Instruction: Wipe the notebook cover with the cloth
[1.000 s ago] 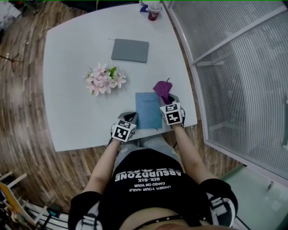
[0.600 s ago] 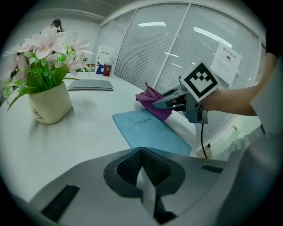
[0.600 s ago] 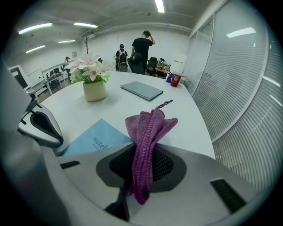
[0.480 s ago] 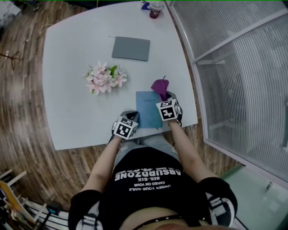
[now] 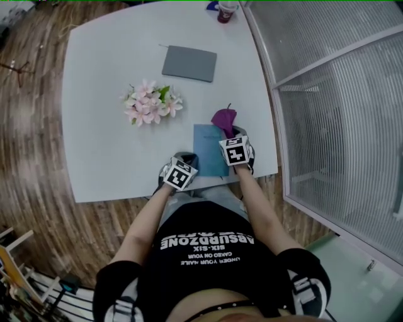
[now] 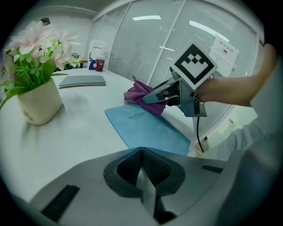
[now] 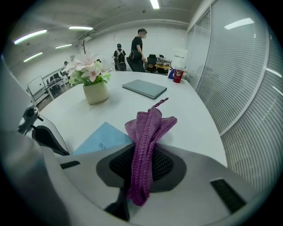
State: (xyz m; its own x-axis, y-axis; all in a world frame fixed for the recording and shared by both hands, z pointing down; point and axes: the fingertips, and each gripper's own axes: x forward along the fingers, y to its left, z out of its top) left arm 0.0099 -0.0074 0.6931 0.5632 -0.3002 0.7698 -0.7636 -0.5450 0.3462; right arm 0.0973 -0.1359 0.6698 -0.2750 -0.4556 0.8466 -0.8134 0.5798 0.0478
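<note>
A light blue notebook (image 5: 210, 149) lies flat near the front edge of the white table (image 5: 107, 82); it also shows in the left gripper view (image 6: 146, 128) and the right gripper view (image 7: 101, 140). My right gripper (image 5: 234, 139) is shut on a purple cloth (image 7: 146, 145), which sticks out past the jaws at the notebook's far right corner (image 5: 223, 119). From the left gripper view the cloth (image 6: 140, 93) hangs just above the cover. My left gripper (image 5: 179, 165) sits at the notebook's near left side, jaws pressed together on nothing.
A pot of pink flowers (image 5: 150, 104) stands left of the notebook. A grey closed laptop (image 5: 189, 63) lies farther back, a red cup (image 5: 227, 11) at the far edge. A glass partition with blinds (image 5: 327, 94) runs along the right. People stand in the background (image 7: 138, 44).
My right gripper has shifted slightly up over the notebook's right side with the cloth. My left gripper has moved a little right, closer to the notebook.
</note>
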